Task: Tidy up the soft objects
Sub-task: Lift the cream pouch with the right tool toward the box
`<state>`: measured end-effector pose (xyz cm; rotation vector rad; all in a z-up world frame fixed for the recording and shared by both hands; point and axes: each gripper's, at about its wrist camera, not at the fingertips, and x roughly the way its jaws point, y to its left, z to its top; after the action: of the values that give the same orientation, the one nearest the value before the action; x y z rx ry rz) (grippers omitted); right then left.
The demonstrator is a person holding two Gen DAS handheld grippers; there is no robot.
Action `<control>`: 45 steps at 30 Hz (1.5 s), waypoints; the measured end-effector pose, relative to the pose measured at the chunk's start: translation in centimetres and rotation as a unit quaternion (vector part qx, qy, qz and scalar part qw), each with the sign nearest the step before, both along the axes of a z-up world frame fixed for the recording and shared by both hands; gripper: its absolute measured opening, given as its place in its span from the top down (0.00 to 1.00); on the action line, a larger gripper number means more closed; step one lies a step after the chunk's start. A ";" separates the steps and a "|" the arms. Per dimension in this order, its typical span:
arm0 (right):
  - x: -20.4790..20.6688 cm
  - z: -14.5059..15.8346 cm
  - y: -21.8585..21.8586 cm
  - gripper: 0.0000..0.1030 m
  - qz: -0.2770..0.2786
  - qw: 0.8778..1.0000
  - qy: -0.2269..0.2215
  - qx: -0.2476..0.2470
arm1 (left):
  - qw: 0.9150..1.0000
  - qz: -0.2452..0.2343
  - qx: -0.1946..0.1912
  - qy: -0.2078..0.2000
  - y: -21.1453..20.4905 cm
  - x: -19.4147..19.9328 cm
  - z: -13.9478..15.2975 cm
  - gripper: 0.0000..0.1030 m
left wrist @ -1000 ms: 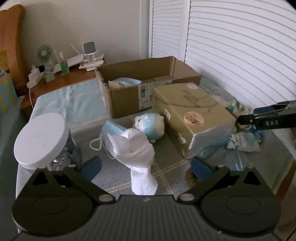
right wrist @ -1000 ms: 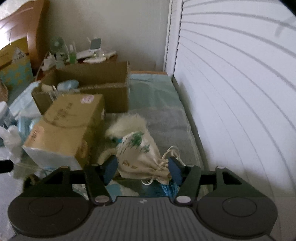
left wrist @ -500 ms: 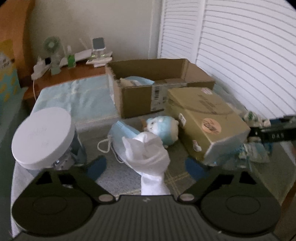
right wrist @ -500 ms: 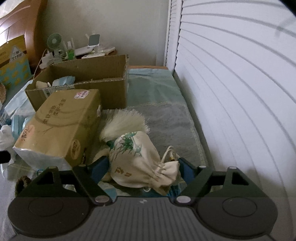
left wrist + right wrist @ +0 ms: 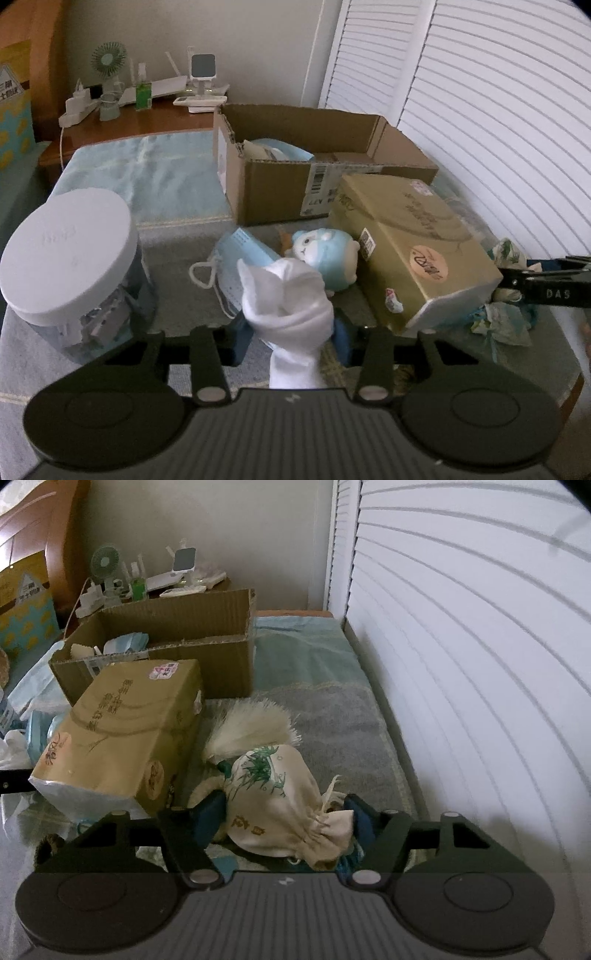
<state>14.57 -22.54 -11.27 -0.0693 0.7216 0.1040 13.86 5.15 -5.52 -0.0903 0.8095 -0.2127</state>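
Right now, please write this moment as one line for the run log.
left gripper: shut on white sock | right gripper: shut on drawstring pouch | cardboard box: open

1. White sock (image 5: 286,306): bunched, standing upright, its lower part clamped between blue pads.
2. Cream drawstring pouch (image 5: 280,805): bamboo print, lying on its side, cinched mouth toward the camera.
3. Blue-and-white plush toy (image 5: 327,254): lies against the tissue pack.
4. Blue face mask (image 5: 240,266): flat, just beside the plush.
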 end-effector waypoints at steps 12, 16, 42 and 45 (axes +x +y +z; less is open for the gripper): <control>-1.7 2.2 -0.7 0.42 0.008 1.000 -0.011 -0.001 | 0.999 -0.042 0.025 -0.019 -0.2 -1.5 2.1 0.59; -2.4 3.1 -0.9 0.42 0.010 1.000 -0.017 0.008 | 0.998 -0.049 0.016 -0.022 -0.1 -2.2 2.6 0.59; -2.1 -0.1 0.0 0.34 0.036 0.998 0.020 -0.041 | 0.993 -0.113 0.013 -0.019 -1.1 -4.5 2.4 0.59; -2.3 0.2 -0.3 0.41 0.037 0.999 0.020 -0.035 | 0.993 -0.116 0.015 -0.019 -1.0 -4.5 2.4 0.59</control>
<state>12.31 -22.88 -11.04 -0.1614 0.7637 0.1504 9.36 4.11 -3.10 0.0377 0.7839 -0.4205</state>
